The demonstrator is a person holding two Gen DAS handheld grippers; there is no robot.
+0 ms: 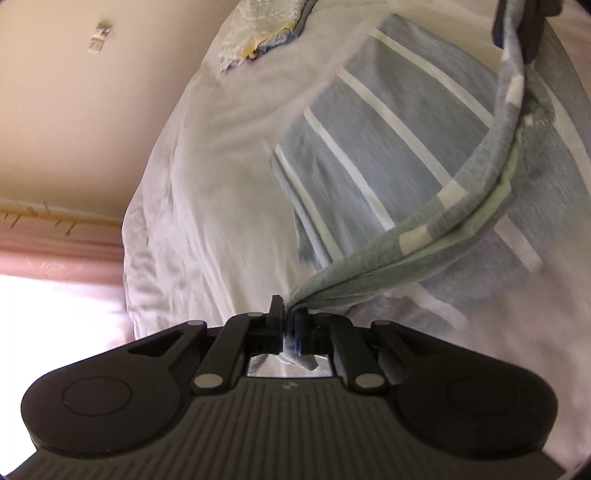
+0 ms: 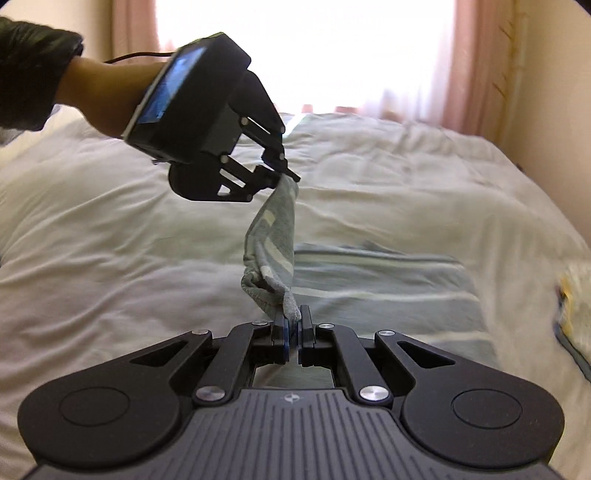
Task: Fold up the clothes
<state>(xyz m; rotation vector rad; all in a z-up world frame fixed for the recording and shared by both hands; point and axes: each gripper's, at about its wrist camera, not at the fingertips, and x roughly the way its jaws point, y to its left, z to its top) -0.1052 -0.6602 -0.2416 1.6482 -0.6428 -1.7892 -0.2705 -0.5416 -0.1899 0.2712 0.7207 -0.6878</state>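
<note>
1. My left gripper (image 1: 286,325) has its fingers pressed together on one end of the striped garment (image 1: 369,155), a soft grey-blue knit with pale bands.
2. My right gripper (image 2: 294,330) is likewise clamped on the other end of the same raised edge.
3. Between the two grippers that edge is bunched into a ropey strip; the rest of the garment lies spread on the bed (image 2: 110,240).
4. The bed cover is white, puffy and creased.
5. A crinkled plastic-wrapped bundle (image 1: 258,29) rests farther off on the cover.
</note>
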